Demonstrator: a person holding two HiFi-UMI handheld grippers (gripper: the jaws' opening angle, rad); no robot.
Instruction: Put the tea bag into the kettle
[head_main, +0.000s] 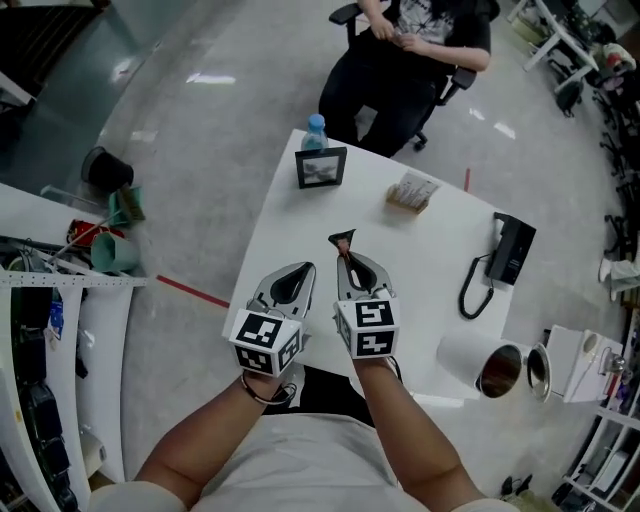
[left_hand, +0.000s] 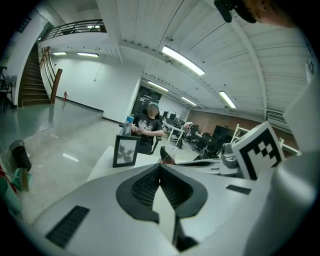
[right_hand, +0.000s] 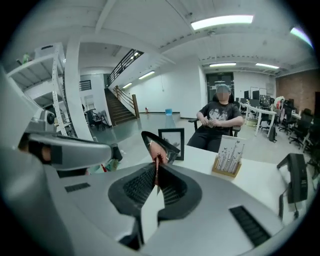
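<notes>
Tea bag (head_main: 343, 241): dark with some red. It is up in the air over the desk (head_main: 300, 215), on the near side of the frame (head_main: 321, 168).
Right hand-held gripper (head_main: 346, 256): closed tight on the tea bag. The bag sticks out past its tips.
Left hand-held gripper (head_main: 304, 267): closed, with nothing in it. It is just beside the right one, also on the near side of the frame.
Kettle (head_main: 480, 362): white, with its lid open. It is far to the right of the frame, at the desk's near corner, well apart from the tea bag.
Frame: stands up near the desk's far edge.
Bottle (head_main: 315, 133): just behind the frame.
Box (head_main: 411, 193): small, with paper packs standing in it, to the right of the frame.
Black thing with a cord (head_main: 510, 250): farther right of the frame, past the box.
Person (head_main: 415, 50): sits in a chair behind the frame, off the desk.
</notes>
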